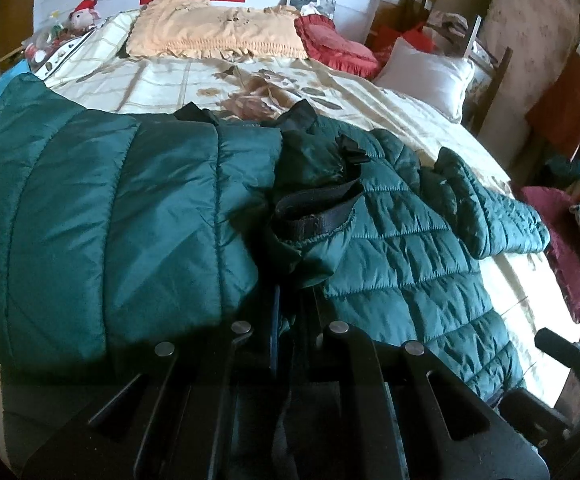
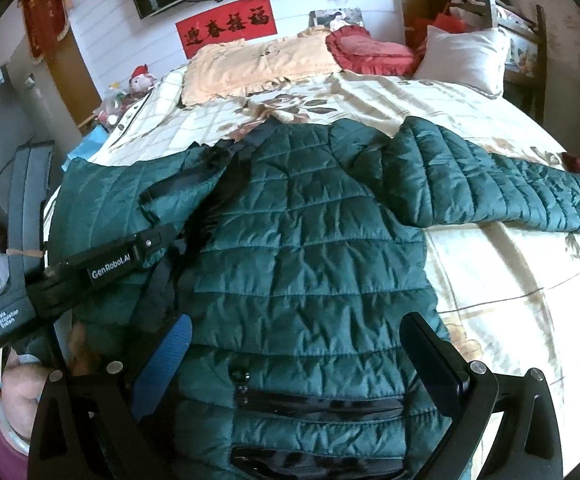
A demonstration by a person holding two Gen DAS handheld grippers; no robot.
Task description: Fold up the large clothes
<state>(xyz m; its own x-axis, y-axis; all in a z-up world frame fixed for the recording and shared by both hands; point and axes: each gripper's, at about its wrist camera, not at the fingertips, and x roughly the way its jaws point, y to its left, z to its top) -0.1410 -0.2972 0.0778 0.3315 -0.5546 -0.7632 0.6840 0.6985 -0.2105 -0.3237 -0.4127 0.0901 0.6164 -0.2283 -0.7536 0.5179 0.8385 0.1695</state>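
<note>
A dark green quilted puffer jacket (image 2: pixel 310 248) lies spread on the bed (image 2: pixel 510 280), its right sleeve (image 2: pixel 502 188) stretched out to the right. In the left wrist view the jacket (image 1: pixel 402 248) has its left side folded over the body, smooth lining (image 1: pixel 109 220) up. My left gripper (image 1: pixel 285 320) is shut on the folded edge of the jacket; it also shows in the right wrist view (image 2: pixel 157 240) at the jacket's left. My right gripper (image 2: pixel 298 356) is open and empty, hovering over the jacket's hem by a pocket zipper (image 2: pixel 322 404).
At the head of the bed lie a peach pillow (image 2: pixel 257 68), a red cushion (image 2: pixel 366 52) and a white pillow (image 2: pixel 466 56). A stuffed toy (image 2: pixel 141 78) and clutter sit at the left. Clothes pile (image 1: pixel 570 248) beside the bed on the right.
</note>
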